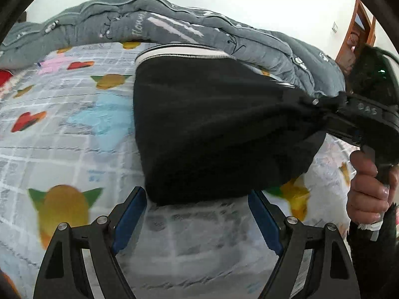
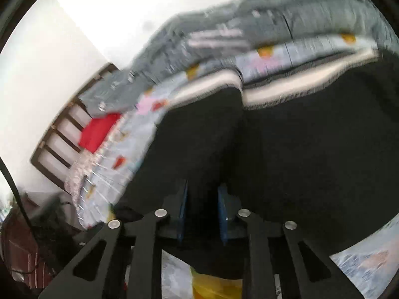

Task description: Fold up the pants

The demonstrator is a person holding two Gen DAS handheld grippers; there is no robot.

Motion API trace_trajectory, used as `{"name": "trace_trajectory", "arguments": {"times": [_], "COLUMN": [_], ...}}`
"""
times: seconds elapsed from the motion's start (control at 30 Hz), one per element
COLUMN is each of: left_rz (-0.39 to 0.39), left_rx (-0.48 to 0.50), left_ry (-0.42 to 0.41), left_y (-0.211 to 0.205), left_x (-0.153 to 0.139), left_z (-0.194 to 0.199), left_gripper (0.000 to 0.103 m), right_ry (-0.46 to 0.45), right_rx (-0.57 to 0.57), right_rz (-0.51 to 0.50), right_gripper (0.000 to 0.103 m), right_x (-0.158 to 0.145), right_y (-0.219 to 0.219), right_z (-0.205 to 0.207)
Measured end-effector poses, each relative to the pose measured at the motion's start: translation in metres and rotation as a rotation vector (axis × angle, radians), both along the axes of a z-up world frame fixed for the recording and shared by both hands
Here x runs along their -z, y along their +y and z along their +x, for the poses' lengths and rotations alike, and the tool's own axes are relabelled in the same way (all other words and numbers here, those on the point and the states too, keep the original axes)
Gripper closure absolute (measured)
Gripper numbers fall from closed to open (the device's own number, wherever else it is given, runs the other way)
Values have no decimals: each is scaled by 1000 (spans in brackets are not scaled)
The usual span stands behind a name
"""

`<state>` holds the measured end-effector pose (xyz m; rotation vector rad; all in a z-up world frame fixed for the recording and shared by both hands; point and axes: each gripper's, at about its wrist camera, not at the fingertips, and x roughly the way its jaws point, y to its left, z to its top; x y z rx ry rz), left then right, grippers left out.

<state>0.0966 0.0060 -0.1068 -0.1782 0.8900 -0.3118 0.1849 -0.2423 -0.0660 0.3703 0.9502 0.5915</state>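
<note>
Black pants (image 1: 212, 129) with a white-striped waistband (image 1: 179, 53) lie on a patterned bed sheet (image 1: 62, 129). My left gripper (image 1: 197, 214) is open and empty, just in front of the pants' near edge. My right gripper (image 1: 321, 107) comes in from the right, shut on a bunched corner of the pants and lifting it off the bed. In the right wrist view the black fabric (image 2: 299, 162) fills the frame and is pinched between the blue pads of the right gripper (image 2: 202, 214). The waistband (image 2: 299, 84) lies beyond.
A grey quilt (image 1: 174, 25) is piled along the far side of the bed. A red pillow (image 2: 99, 129) and a slatted headboard (image 2: 57, 134) lie to the left in the right wrist view. A wooden door (image 1: 359, 25) stands at the far right.
</note>
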Motion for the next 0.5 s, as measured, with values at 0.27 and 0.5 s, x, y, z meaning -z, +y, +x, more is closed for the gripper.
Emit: {"name": "trace_trajectory", "arguments": {"times": [0.27,0.5], "left_rz": [197,212], "left_rx": [-45,-111], "left_ry": [-28,13], "left_y": [-55,-51], "left_x": [11,8], "left_z": [19,27], "left_gripper": [8,7], "right_ry": [-89,-200], "right_rx": [22,69], "right_rz": [-32,-74], "right_gripper": [85,85], "right_x": [-34,-64], "right_y": [-8,-49], "right_z": [6,13]}}
